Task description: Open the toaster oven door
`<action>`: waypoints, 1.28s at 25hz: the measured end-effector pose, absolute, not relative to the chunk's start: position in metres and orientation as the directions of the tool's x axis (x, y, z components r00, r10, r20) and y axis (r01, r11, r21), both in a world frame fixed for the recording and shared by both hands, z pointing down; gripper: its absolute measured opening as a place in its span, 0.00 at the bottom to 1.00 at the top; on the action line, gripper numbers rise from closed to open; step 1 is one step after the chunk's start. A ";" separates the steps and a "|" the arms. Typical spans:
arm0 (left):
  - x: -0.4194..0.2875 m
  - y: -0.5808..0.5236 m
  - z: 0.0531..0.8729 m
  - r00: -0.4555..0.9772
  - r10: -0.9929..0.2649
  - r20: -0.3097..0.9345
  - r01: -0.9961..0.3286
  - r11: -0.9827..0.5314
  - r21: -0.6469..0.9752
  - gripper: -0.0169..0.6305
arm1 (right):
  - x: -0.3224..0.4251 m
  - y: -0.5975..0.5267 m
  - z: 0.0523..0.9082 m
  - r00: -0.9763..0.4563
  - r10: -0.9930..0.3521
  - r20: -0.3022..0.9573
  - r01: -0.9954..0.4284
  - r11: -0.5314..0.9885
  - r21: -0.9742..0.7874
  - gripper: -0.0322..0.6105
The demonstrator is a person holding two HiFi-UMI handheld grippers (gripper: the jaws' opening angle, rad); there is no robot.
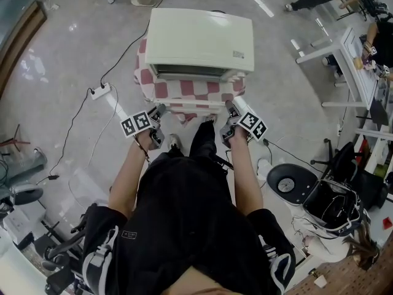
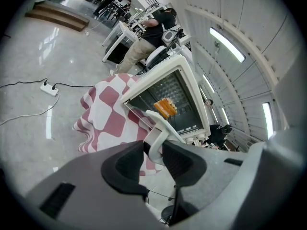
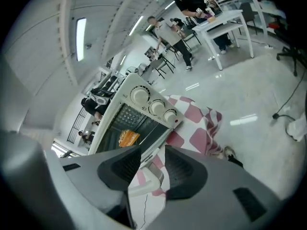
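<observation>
A cream toaster oven [image 1: 199, 39] stands on a red-and-white checked cloth [image 1: 147, 75]. Its glass door [image 2: 139, 114] is tilted partly open, and an orange piece of food [image 2: 165, 107] shows inside. My left gripper [image 1: 161, 112] is at the left end of the white door handle [image 1: 195, 111]. In the left gripper view, the handle [image 2: 158, 128] is pinched between the pads of that gripper [image 2: 153, 150]. My right gripper [image 1: 228, 110] is at the handle's right end. In the right gripper view, that gripper [image 3: 152, 159] stands open. The handle [image 3: 146, 183] lies in the gap without being pressed.
A power strip [image 1: 100, 92] and its cables lie on the shiny floor to the left. A white desk [image 1: 350, 54] is at the right, with a round chair base [image 1: 285, 183] and a basket of cables nearer to me. People sit and stand at tables farther off.
</observation>
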State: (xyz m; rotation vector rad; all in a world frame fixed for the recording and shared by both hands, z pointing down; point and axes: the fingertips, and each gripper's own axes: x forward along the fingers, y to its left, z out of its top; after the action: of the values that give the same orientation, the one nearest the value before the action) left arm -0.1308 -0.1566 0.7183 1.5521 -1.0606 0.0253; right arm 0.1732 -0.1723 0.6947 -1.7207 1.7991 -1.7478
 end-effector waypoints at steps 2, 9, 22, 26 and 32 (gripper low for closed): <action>-0.131 -0.156 0.720 0.582 -0.593 0.557 -0.622 0.116 0.774 0.22 | 0.171 -0.174 0.700 -0.371 -0.717 0.590 -0.586 -0.312 -0.748 0.29; -0.132 -0.150 0.724 0.571 -0.595 0.566 -0.615 0.146 0.775 0.23 | 0.168 -0.172 0.702 -0.392 -0.714 0.580 -0.572 -0.304 -0.762 0.23; -0.202 -0.140 0.701 0.466 -0.740 0.485 -0.468 0.259 0.845 0.30 | 0.169 -0.166 0.712 -0.390 -0.711 0.585 -0.585 -0.299 -0.754 0.22; -0.200 -0.156 0.694 0.485 -0.741 0.464 -0.484 0.214 0.848 0.31 | 0.169 -0.160 0.717 -0.391 -0.704 0.593 -0.589 -0.304 -0.749 0.21; -0.183 -0.162 0.718 0.537 -0.678 0.502 -0.494 0.230 0.838 0.34 | 0.167 -0.157 0.719 -0.400 -0.698 0.594 -0.592 -0.298 -0.749 0.20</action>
State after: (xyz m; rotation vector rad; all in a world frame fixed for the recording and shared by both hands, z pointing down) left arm -0.1831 -0.1618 0.7184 1.4148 -1.0922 -0.1693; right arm 0.1667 -0.1569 0.7186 -1.6682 1.8048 -1.8095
